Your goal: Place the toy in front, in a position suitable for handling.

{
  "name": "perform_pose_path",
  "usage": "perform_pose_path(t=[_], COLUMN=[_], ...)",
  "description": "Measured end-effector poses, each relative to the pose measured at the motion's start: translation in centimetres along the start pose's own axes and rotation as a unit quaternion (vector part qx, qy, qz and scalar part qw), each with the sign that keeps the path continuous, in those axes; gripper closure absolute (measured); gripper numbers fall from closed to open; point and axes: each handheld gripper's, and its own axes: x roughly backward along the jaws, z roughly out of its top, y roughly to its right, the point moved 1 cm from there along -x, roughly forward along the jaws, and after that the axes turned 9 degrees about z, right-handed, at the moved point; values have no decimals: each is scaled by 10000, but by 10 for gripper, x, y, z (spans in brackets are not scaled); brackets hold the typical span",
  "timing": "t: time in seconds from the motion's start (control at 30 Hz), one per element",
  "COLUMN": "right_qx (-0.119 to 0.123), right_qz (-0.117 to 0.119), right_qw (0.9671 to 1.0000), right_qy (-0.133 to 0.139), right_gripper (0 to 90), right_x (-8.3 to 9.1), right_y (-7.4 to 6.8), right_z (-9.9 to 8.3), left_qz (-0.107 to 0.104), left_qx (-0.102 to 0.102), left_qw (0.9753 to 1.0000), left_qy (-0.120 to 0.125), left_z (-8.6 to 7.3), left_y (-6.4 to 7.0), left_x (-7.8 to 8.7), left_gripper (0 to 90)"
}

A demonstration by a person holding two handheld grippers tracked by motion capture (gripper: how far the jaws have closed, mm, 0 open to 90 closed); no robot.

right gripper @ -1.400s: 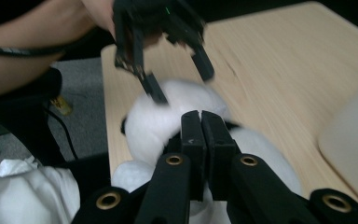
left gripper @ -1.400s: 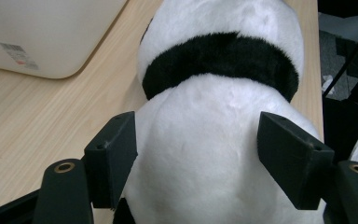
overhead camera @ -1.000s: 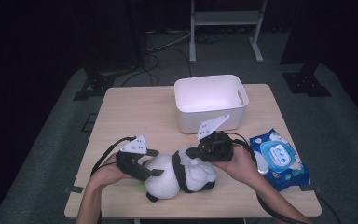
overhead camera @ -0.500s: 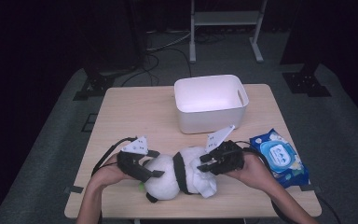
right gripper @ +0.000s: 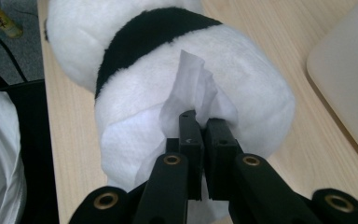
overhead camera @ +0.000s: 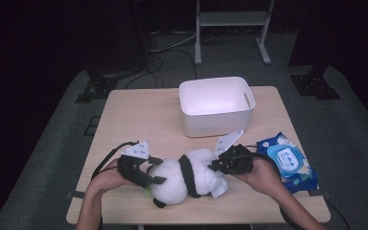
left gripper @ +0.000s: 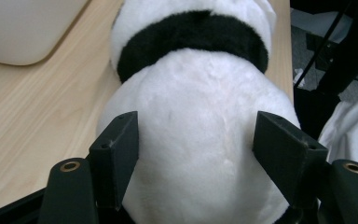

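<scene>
White and black plush makes up the toy panda (overhead camera: 184, 179) lying on its side near the front edge of the wooden table (overhead camera: 139, 117) in the high view. The left gripper (overhead camera: 146, 173) holds one end of it, and the right gripper (overhead camera: 219, 166) presses a white wipe (overhead camera: 217, 184) against the other end. A white tub (overhead camera: 216, 106) stands behind the panda, and a blue pack of wipes (overhead camera: 287, 162) lies to the right, just beside the right hand (overhead camera: 261, 176).

The left gripper view has the two jaws spread wide, one on each side of the panda's (left gripper: 191, 140) white body, clasping it; the black band lies further along.

The right gripper view has the jaws pinched together on a fold of the wipe (right gripper: 191, 100), which is laid against the panda's (right gripper: 168, 65) white fur.
</scene>
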Motion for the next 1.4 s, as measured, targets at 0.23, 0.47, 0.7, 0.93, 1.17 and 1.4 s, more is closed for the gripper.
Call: perform_pose_path(t=[0.23, 0.47, 0.7, 0.93, 1.17, 1.4], right_qx=[-154, -274, -383, -214, 88, 111], right_qz=[-169, -353, -328, -290, -824, -475], right_qw=[9997, 9989, 9982, 9948, 9846, 9965], right_qy=[65, 111, 314, 948, 1537, 678], right_gripper=[864, 863, 862, 863, 854, 834], right_x=[0, 1, 5, 24, 29, -8], right_y=[12, 19, 20, 6, -5, -5], right_z=[-1, -1, -1, 21, 44, 25], left_qz=[-199, -314, -75, 15, 55, 49], left_qx=[-243, -458, -624, -546, -546, -537], left_qw=[9995, 9984, 9980, 9985, 9985, 9985], left_qy=[-59, -113, -35, -5, -16, -41], left_z=[8, 17, 24, 25, 24, 24], left_y=[12, 23, 25, 23, 23, 23], left_x=[-7, -14, -13, -15, -16, -17], left_gripper=[308, 303, 291, 285, 273, 267])
